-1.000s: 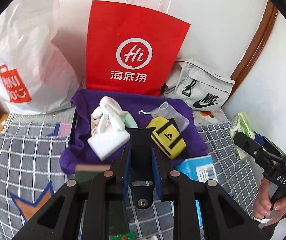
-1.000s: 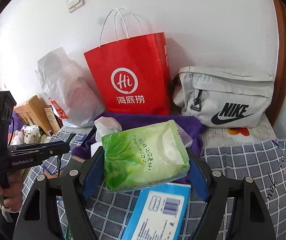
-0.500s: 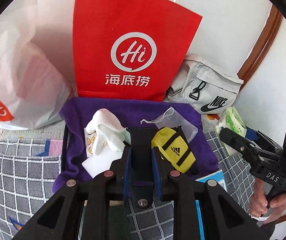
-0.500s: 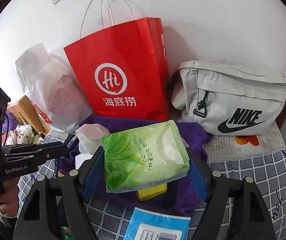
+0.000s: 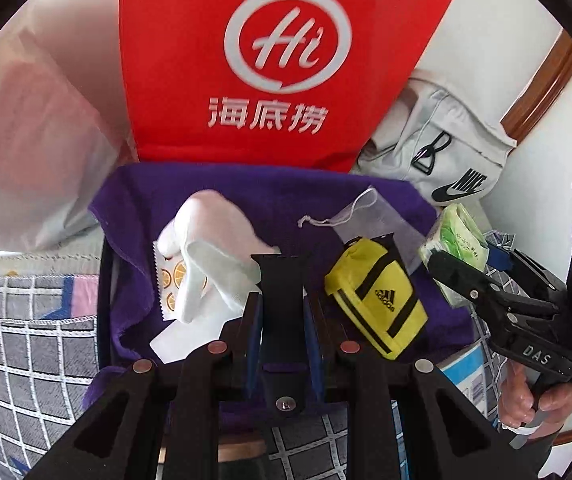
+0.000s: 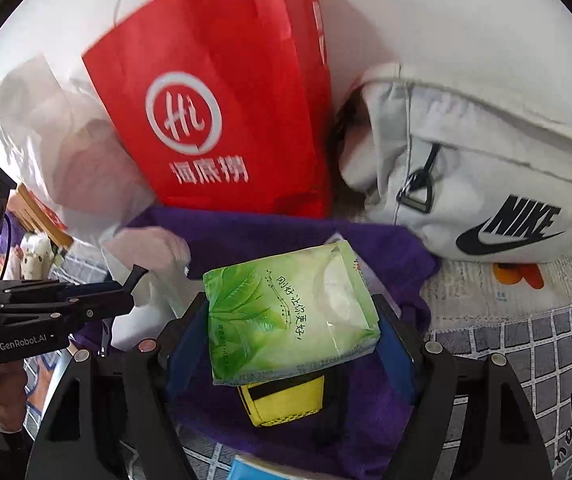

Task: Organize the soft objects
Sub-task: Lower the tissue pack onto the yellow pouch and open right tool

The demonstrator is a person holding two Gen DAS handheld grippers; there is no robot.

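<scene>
My right gripper (image 6: 292, 320) is shut on a green tissue pack (image 6: 290, 316) and holds it above a purple cloth (image 6: 269, 236) that lines a dark tray. The pack also shows in the left wrist view (image 5: 456, 240). A yellow Adidas pouch (image 5: 378, 304) lies on the cloth, partly under the pack (image 6: 286, 400). White soft items (image 5: 209, 248) and a clear drawstring bag (image 5: 370, 216) lie beside it. My left gripper (image 5: 281, 280) is shut on a flat black object (image 5: 281, 312) above the cloth's near edge.
A red paper bag (image 5: 281, 60) stands against the wall behind the tray. A white plastic bag (image 5: 25, 152) is on its left, a grey Nike bag (image 6: 486, 184) on its right. A grey checked cover (image 5: 25, 340) and a blue-white box (image 5: 466, 372) are near.
Both grippers have moved forward toward the red bag. The tissue pack now hangs over the purple cloth and the yellow pouch instead of over the blue-white box.
</scene>
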